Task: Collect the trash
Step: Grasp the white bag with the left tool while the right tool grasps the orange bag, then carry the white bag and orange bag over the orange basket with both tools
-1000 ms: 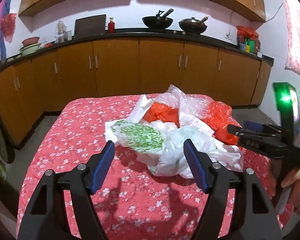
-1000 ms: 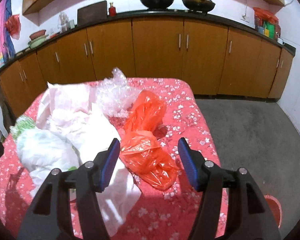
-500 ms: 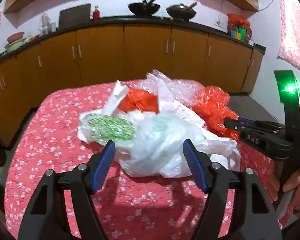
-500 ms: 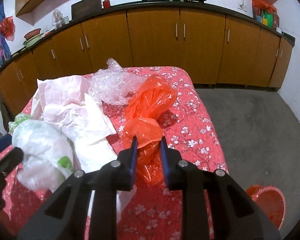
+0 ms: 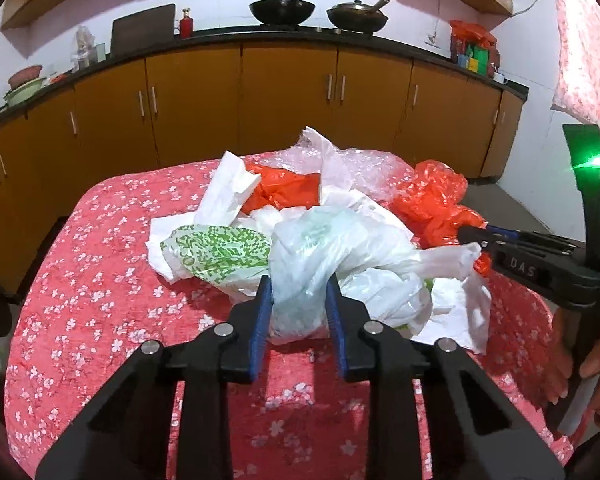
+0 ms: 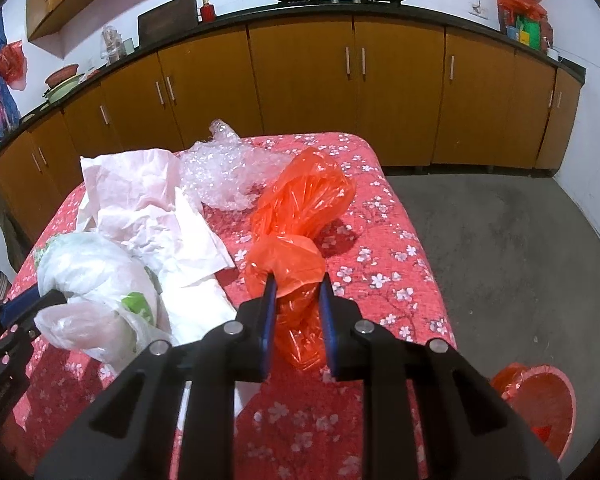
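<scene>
On the floral red surface (image 5: 100, 280), two tongs grip crinkled plastic: the closing left tongs (image 5: 299, 280) squeeze a translucent white bag (image 5: 320, 252), the right tongs (image 6: 298, 282) clamp a glossy orange bag (image 6: 296, 240).

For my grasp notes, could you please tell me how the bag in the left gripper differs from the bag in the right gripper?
The white bag between the closing left gripper pads is pale and translucent; the orange bag in the right gripper is vivid orange. The white one is bunched against the paper pile; the orange one lies stretched towards the table's far edge. Both are crumpled thin plastic.
</scene>
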Demonstrator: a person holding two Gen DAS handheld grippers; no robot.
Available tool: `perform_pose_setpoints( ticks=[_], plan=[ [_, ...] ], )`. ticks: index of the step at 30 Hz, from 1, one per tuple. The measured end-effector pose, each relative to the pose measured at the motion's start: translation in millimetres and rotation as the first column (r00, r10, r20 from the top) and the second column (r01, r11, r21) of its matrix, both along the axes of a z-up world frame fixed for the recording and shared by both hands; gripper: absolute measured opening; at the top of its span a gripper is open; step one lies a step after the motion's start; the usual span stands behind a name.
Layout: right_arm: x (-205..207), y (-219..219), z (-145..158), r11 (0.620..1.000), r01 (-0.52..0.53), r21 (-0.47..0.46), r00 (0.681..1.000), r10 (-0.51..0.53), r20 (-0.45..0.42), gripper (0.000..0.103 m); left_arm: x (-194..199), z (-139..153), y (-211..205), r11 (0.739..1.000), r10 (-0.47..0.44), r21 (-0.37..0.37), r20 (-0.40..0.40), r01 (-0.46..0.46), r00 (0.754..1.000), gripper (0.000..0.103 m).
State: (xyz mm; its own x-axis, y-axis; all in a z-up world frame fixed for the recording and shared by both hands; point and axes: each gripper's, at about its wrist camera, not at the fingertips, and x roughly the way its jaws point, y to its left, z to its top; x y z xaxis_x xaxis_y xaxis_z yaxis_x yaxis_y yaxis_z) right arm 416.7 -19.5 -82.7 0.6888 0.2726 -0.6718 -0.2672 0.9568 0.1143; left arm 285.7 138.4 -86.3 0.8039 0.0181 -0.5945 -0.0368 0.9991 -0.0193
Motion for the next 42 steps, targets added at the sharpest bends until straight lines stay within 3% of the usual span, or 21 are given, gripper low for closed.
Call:
perform_pose_setpoints(
  ticks=[13, 29, 42],
  plan=[
    [-16.3, -7.8, 9.3, 1.000, -0.004, 0.016, 1.000, 0.004, 0.026, 0.019, -20.6, 22.0, 23.1, 0.997, 0.082, -0.017, 0.053, -0.081, 0.995, 0.024],
    [-69.6, -28.5, 48.9, 0.999, -0.049, 0.013, 0.989, 0.047, 0.142, 0.019, -32.0, 42.2, 34.4, 0.985, 0.168, 0.015, 0.095, -0.170, 0.981, 0.024],
    [-92.8, -84.1, 64.4, 0.999, 0.036, 0.031, 0.983, -0.041, 0.177, 0.019, -30.9, 60.6, 2.3, 0.991, 0.124, 0.028, 0.134, -0.129, 0.983, 0.024]
  ],
)
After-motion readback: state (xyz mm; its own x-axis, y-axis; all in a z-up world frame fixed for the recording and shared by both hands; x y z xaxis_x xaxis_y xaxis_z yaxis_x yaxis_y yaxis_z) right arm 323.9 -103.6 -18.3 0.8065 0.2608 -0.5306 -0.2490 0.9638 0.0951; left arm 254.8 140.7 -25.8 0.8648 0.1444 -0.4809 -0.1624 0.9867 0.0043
